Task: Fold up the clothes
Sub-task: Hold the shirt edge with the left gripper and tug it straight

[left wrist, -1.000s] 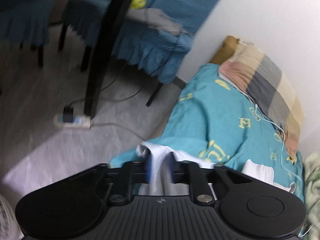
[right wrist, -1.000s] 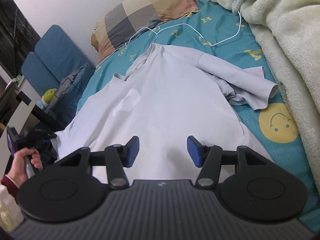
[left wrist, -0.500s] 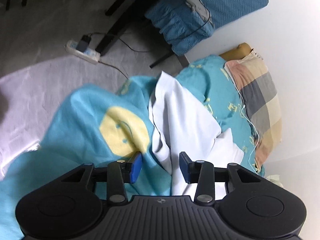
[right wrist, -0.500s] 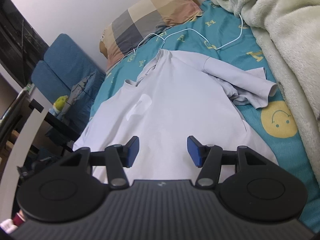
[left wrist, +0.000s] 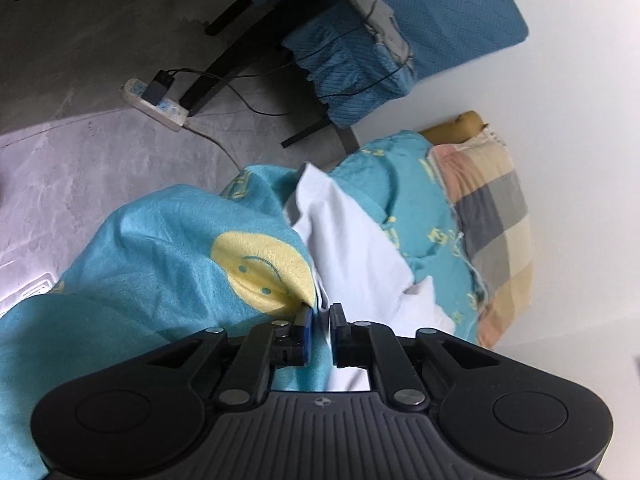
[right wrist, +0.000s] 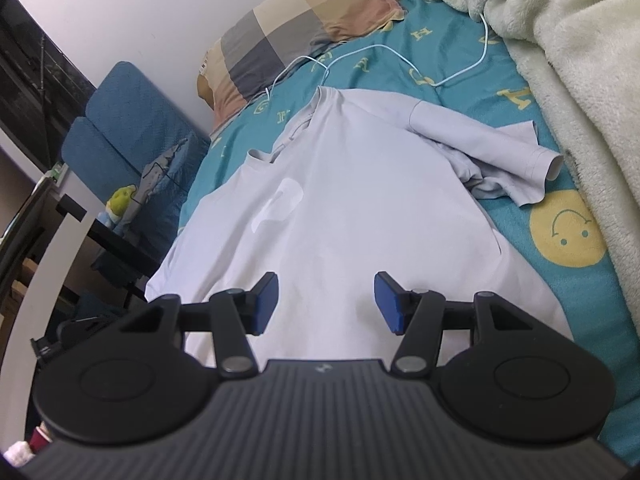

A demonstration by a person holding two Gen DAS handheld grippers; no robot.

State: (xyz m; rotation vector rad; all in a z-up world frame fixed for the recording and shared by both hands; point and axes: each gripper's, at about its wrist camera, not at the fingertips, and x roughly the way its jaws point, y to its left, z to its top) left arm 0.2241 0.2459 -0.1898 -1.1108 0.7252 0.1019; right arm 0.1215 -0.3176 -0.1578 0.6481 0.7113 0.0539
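Note:
A white T-shirt [right wrist: 360, 208] lies spread on the teal bedsheet [right wrist: 440, 52], collar toward the pillow, its right sleeve [right wrist: 500, 152] crumpled. My right gripper [right wrist: 326, 300] hovers open over the shirt's lower part, nothing between its blue pads. In the left wrist view the T-shirt [left wrist: 352, 248] runs along the bed's edge beside a yellow smiley on the bedsheet [left wrist: 160, 248]. My left gripper [left wrist: 322, 330] is closing, its jaws narrow, with the shirt's edge and a fold of sheet bunched between the pads.
A checked pillow [right wrist: 296, 28] lies at the head of the bed with a white cable [right wrist: 400, 50] trailing from it. A fluffy pale blanket [right wrist: 580, 60] fills the right side. Beside the bed stand a blue-covered chair [left wrist: 400, 40], a black table leg [left wrist: 248, 56] and a power strip [left wrist: 154, 100].
The left gripper has swung and rolled along the bed's edge, and its jaws have narrowed onto the cloth. The right gripper has stayed put; the hand at its view's left edge has gone.

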